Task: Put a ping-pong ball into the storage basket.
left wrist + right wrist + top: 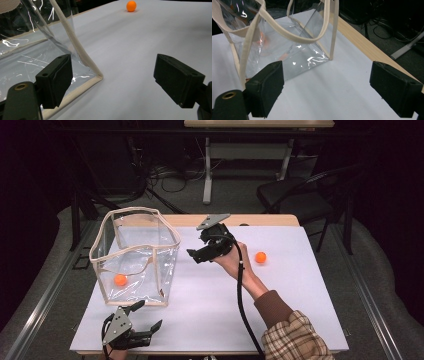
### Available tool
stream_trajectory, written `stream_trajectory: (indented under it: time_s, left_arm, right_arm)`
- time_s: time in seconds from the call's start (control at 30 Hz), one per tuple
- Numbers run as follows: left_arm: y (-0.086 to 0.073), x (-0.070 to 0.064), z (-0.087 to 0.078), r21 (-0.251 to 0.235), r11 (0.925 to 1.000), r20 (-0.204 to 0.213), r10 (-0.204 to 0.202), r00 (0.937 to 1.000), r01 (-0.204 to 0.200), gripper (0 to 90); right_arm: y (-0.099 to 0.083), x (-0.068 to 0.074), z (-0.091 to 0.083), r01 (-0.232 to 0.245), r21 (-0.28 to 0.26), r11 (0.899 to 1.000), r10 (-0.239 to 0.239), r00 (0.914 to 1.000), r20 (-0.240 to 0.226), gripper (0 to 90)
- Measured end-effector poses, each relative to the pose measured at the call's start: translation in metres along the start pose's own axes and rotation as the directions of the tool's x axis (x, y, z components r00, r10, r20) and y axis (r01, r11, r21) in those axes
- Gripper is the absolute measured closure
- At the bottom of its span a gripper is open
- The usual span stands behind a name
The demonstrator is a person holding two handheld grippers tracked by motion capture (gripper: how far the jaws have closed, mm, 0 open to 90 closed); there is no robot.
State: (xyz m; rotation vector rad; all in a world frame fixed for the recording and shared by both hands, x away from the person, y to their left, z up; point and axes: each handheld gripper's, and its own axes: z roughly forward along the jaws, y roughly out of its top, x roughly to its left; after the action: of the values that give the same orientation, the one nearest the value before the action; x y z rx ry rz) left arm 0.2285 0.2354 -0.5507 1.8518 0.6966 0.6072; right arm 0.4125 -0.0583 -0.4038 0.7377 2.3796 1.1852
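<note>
One ball (120, 280) sits in the clear bag (165, 270) at far left; the second ball (260, 257) lies on the table (300, 320) at right, not yet bagged. My right claw (196, 255) hangs beside the bag, my left claw (150, 317) near its front corner, both spread and empty. Glare blurs the bagged ball.

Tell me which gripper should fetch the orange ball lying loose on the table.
Right. The right gripper is open and empty, held up mid-table, nearer the loose orange ball. The left gripper, also open, sits at the near edge by the clear bag, farther away.
</note>
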Motion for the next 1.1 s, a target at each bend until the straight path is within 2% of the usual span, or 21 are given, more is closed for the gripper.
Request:
stream_trajectory:
  time_s: [0.43,0.73,1.1]
  left_arm:
    - [0.001,0.000,0.001,-0.002,1.0000,0.002,0.005,1.0000,-0.005,15.8]
    - [0.001,0.000,0.002,0.001,1.0000,0.003,0.003,1.0000,-0.003,15.8]
    - [0.001,0.000,0.003,0.004,1.0000,0.005,0.008,1.0000,-0.008,15.8]
  right_arm:
    - [-0.029,-0.006,-0.013,-0.032,0.001,0.999,0.032,0.9993,0.017,9.5]
    - [-0.056,-0.010,-0.020,-0.052,0.031,0.998,0.051,0.9980,0.037,8.1]
    - [-0.087,-0.012,-0.025,-0.079,0.043,0.996,0.076,0.9953,0.060,5.2]
